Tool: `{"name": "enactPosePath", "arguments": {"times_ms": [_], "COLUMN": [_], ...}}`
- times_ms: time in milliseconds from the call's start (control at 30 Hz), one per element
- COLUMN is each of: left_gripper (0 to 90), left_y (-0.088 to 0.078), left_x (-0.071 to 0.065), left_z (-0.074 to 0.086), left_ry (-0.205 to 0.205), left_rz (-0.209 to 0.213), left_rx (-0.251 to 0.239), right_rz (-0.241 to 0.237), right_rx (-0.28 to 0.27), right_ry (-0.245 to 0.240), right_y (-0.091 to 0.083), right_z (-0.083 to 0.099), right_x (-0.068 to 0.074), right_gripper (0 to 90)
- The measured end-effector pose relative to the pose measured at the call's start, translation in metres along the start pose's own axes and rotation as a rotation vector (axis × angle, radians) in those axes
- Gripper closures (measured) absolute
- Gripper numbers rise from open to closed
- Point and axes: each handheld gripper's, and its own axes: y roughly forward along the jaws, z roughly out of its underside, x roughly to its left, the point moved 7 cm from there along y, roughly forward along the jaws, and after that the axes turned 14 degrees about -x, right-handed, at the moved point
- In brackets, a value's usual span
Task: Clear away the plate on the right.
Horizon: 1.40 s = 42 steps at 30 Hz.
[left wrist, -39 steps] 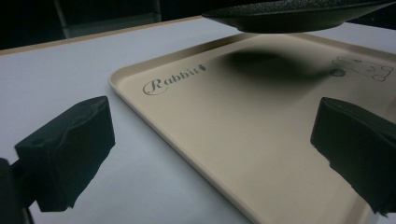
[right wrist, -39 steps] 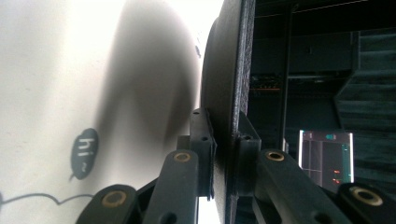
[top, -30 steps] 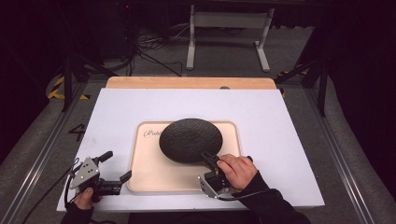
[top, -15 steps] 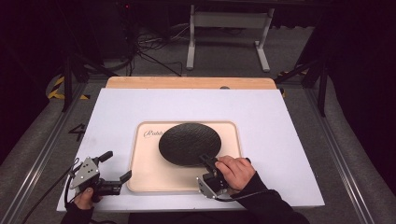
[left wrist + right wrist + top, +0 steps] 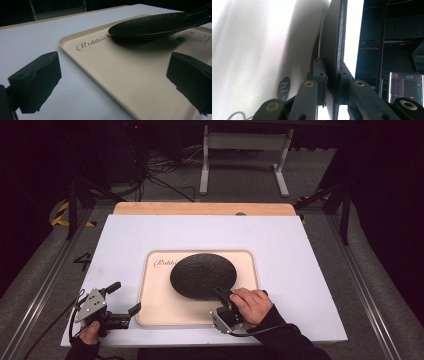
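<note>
Your right gripper [image 5: 223, 296] pinches the near rim of the black plate [image 5: 202, 275], tilted over the beige tray [image 5: 155, 305]. Rigid, textured, likely light; keep hold at the rim. Left gripper [image 5: 122, 297] waits, jaws spread, holding nothing.

The black plate [image 5: 202, 275] covers the end of the script lettering on the cream tray [image 5: 160, 305] — in the left gripper view the word stops at "Rabbit". There the plate's right rim and a faint printed drawing [image 5: 197, 37] run off the picture's edge. In the right gripper view the plate shows edge-on, its top cropped — a monitor [image 5: 405, 87] behind is too blurred to read.
</note>
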Motion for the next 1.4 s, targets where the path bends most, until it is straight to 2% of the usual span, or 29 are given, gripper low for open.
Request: {"name": "enactPosePath", "arguments": {"times_ms": [67,333,400,600,800,1233,1400], "left_gripper": [0.5,0.5,0.5,0.5,0.5,0.5,0.5], "left_y": [0.0,0.0,0.0,0.0,0.0,0.0,0.0], "left_x": [0.0,0.0,0.0,0.0,0.0,0.0,0.001], "left_z": [0.0,0.0,0.0,0.0,0.0,0.0,0.0], "left_ry": [0.003,0.004,0.004,0.004,0.008,-0.001,0.001], "left_rz": [0.001,0.001,0.001,0.001,0.0,0.0,0.002], "left_rx": [0.001,0.001,0.001,0.0,0.0,0.001,0.003], "right_rz": [-0.023,-0.044,-0.059,-0.07,-0.106,-0.122,-0.127], "right_rx": [-0.007,-0.016,-0.006,0.0,0.007,-0.013,-0.039], "right_ry": [0.008,0.023,0.024,0.068,0.089,0.131,0.176], "right_y": [0.001,0.0,0.0,0.0,0.002,0.0,-0.006], "right_z": [-0.001,-0.003,-0.002,0.001,0.003,0.002,0.001], "right_x": [0.004,0.006,0.009,0.014,0.024,0.028,0.025], "right_gripper": [84.9,85.3,83.6,79.0,76.4,66.6,63.2]}}
